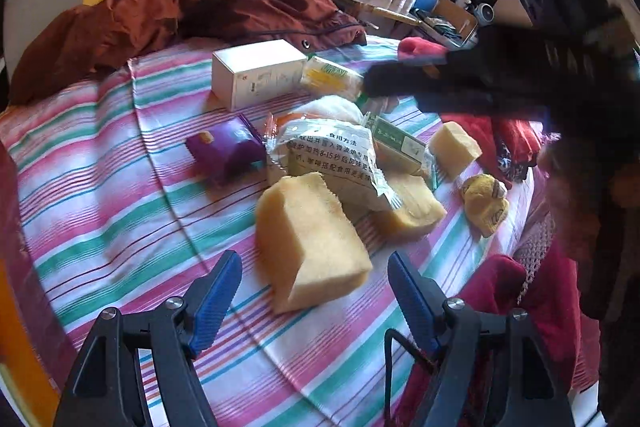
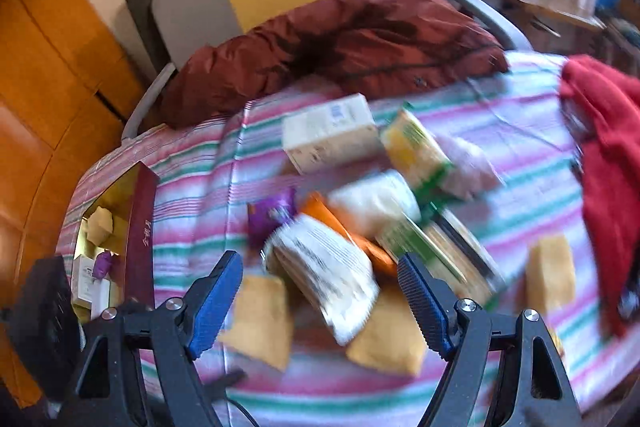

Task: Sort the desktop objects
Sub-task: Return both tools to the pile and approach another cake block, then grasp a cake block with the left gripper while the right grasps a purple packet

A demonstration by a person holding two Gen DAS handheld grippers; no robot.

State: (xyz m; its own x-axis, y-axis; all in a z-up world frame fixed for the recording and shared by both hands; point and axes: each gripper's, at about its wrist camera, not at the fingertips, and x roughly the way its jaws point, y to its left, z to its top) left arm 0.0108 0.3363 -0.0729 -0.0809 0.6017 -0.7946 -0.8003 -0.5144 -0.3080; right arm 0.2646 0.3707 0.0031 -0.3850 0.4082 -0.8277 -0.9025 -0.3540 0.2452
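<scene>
Two grippers: both hover above a bed heaped with small goods, each seen from its own wrist camera.
Left gripper (image 1: 314, 291): jaws apart, nothing pinched; the near corner of a yellow sponge block (image 1: 310, 243) lies between the blue pads without touching either one.
Right gripper (image 2: 320, 295): jaws parted and gripping nothing; the view is blurred, and a printed white food packet (image 2: 324, 267) sits on the bed beyond the gap between the pads.
Striped sheet (image 1: 120, 187): pink, green and white bands; it carries the whole pile.
Pile, left view: printed packet (image 1: 332, 155) at the centre, touching the sponge block at its 6 o'clock.
Purple packet (image 1: 226, 147): at 9 o'clock from the printed packet, just beside it.
White box (image 1: 256, 73): at 11 o'clock from the pile, with a yellow-green packet (image 1: 330, 77) against its right side.
Second sponge (image 1: 408, 207): at 4 o'clock, partly under the printed packet.
Third sponge (image 1: 456, 147): at 3 o'clock, apart from the pile.
Yellow knitted item (image 1: 486, 203): near the bed's right edge, at 4 o'clock.
Rust-brown jacket (image 1: 180, 15): crumpled at 12 o'clock on the bed.
Red tray (image 2: 138, 227): at 9 o'clock in the right view, on the bed's left edge, holding a sponge, a small box and a purple thing.
Red cloth (image 2: 608, 155): at 3 o'clock in the right view.
</scene>
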